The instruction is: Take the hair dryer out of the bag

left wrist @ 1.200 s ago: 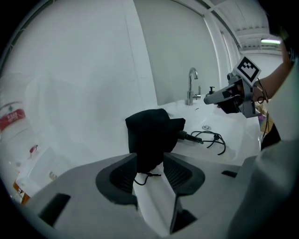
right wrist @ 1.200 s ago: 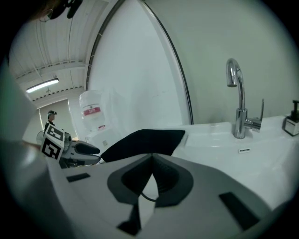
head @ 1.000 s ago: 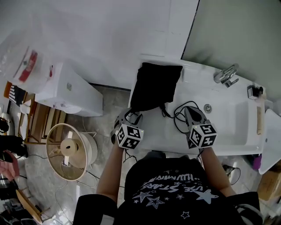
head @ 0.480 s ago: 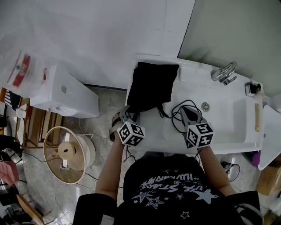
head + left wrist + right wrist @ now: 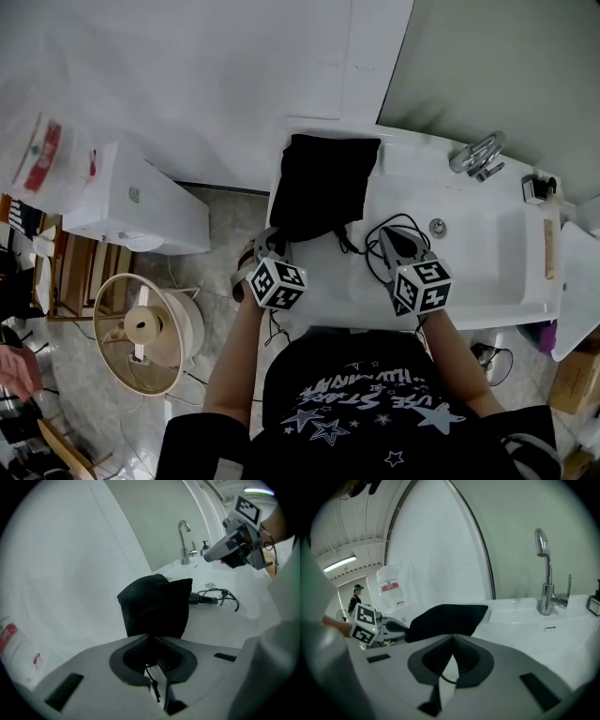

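Note:
A black fabric bag (image 5: 323, 187) lies on the left end of the white sink counter (image 5: 487, 272). A black cord (image 5: 375, 251) runs out of its right side and coils on the counter; the hair dryer's body is hidden inside the bag. My left gripper (image 5: 272, 246) is at the bag's near edge. In the left gripper view its jaws (image 5: 151, 637) are closing, pinching the bag (image 5: 154, 604) fabric, with a thin drawstring hanging below them. My right gripper (image 5: 392, 246) hovers shut over the cord coil, and I see nothing gripped in its jaws (image 5: 452, 641).
A chrome faucet (image 5: 480, 155) stands at the back of the basin, with the drain (image 5: 438, 227) in front of it. A small dark item (image 5: 534, 187) sits at the counter's far right. On the floor to the left are a round fan (image 5: 145, 323) and a white appliance (image 5: 141, 202).
My left gripper has edged forward to the bag's near edge and its jaws have come together on the fabric. The right gripper has stayed over the cord.

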`<state>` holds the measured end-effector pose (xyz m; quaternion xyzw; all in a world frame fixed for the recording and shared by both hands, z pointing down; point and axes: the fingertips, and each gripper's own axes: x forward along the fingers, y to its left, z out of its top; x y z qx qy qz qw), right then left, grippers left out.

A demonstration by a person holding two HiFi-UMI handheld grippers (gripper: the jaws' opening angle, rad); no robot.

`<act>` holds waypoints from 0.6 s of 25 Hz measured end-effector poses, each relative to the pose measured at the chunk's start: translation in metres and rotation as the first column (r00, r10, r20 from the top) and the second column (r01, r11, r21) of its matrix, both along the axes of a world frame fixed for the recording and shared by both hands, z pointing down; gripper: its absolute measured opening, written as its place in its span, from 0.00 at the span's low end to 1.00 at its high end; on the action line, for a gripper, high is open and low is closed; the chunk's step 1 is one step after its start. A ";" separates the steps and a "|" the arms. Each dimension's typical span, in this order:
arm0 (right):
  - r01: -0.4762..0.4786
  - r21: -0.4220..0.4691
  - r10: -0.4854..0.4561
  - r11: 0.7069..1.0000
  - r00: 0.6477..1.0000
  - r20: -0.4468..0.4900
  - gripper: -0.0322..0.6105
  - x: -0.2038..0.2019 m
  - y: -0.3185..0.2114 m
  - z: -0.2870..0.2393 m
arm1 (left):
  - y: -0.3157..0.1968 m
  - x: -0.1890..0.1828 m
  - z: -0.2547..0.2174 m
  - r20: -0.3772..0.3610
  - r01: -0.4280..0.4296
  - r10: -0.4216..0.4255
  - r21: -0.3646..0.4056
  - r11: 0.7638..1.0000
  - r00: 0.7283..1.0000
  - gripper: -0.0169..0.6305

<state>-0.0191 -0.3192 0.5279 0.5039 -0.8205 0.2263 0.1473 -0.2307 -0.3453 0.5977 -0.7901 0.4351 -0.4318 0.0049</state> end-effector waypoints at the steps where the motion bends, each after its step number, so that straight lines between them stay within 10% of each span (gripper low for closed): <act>1: 0.006 0.001 -0.006 1.000 1.000 -0.002 0.06 -0.001 -0.001 0.000 | 0.000 0.001 -0.002 -0.029 0.005 -0.005 -0.015 1.000 1.000 0.07; 15: 0.195 -0.130 -0.204 0.972 0.977 -0.057 0.07 -0.066 -0.002 0.032 | -0.003 0.010 -0.052 -0.315 0.003 -0.038 -0.110 0.994 0.949 0.06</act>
